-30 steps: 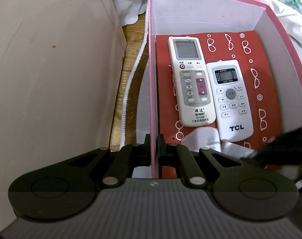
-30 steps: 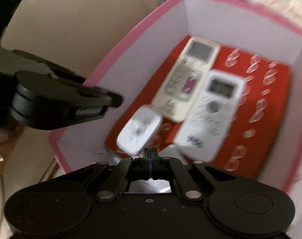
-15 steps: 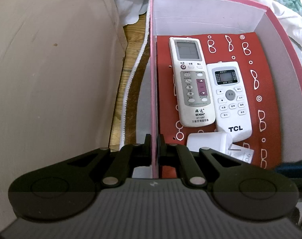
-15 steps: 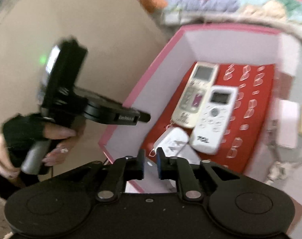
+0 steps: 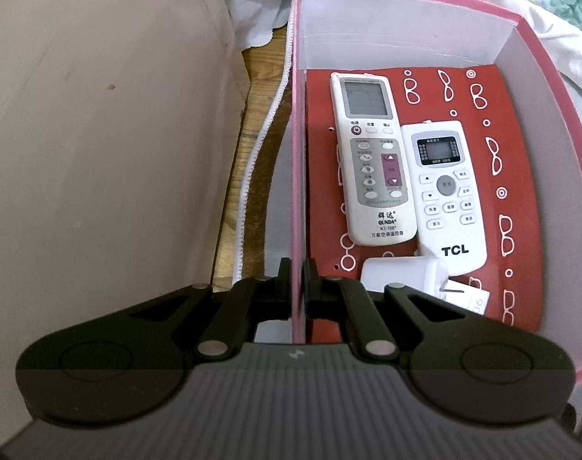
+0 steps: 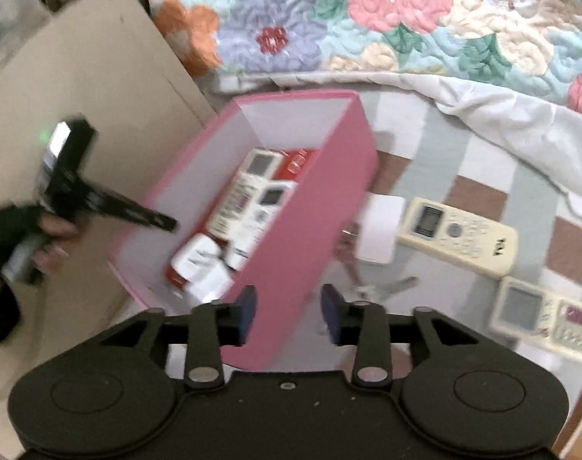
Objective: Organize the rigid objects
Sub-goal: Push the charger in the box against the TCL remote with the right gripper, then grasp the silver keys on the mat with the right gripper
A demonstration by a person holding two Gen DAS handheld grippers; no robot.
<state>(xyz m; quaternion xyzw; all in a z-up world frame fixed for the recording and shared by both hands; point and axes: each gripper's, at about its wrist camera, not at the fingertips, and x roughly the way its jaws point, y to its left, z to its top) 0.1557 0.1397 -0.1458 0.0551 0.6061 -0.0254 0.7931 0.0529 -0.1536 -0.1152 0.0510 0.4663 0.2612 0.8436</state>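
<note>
My left gripper (image 5: pixel 298 274) is shut on the left wall of the pink box (image 5: pixel 296 161). Inside the box lie a cream QUNDA remote (image 5: pixel 369 161), a white TCL remote (image 5: pixel 446 195) and a white plug adapter (image 5: pixel 402 274) on a red glasses-print liner. My right gripper (image 6: pixel 289 312) is open and empty, raised above the box's right wall (image 6: pixel 310 230). Outside the box, in the right wrist view, lie a white block (image 6: pixel 381 228), a cream remote (image 6: pixel 457 235), another remote (image 6: pixel 548 320) and keys (image 6: pixel 371 283).
A beige cardboard panel (image 5: pixel 99 134) stands left of the box. A floral quilt (image 6: pixel 367 19) lies behind it, and the loose items rest on a checked cloth (image 6: pixel 482 176). My left gripper and hand show in the right wrist view (image 6: pixel 80 195).
My right gripper has let go of the white plug adapter in the box, opened, and pulled up and back to the right. The left gripper still holds the box wall.
</note>
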